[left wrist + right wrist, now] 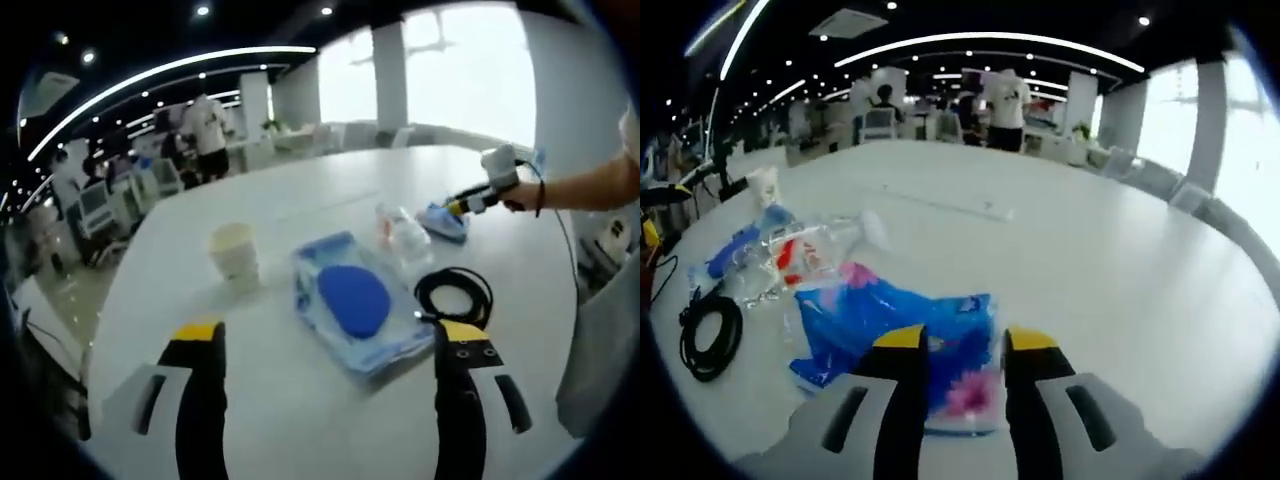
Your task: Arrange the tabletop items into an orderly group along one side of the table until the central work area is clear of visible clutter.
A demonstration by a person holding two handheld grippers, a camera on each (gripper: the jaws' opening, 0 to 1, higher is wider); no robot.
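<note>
In the left gripper view, the left gripper [332,352] hovers over the white tabletop [300,420] with its fingers wide apart and empty. Ahead lie a clear pouch with a blue pad [355,300], a coiled black cable [455,293], a paper cup [234,251] and a plastic bottle [405,232]. Farther off, the right gripper [462,207] meets a blue packet [443,222].

In the right gripper view, the right gripper [966,352] has its fingers narrowed either side of the blue packet [900,325], which lies on the tabletop; whether they pinch it I cannot tell. The bottle [800,255] and cable [708,335] lie to the left.
</note>
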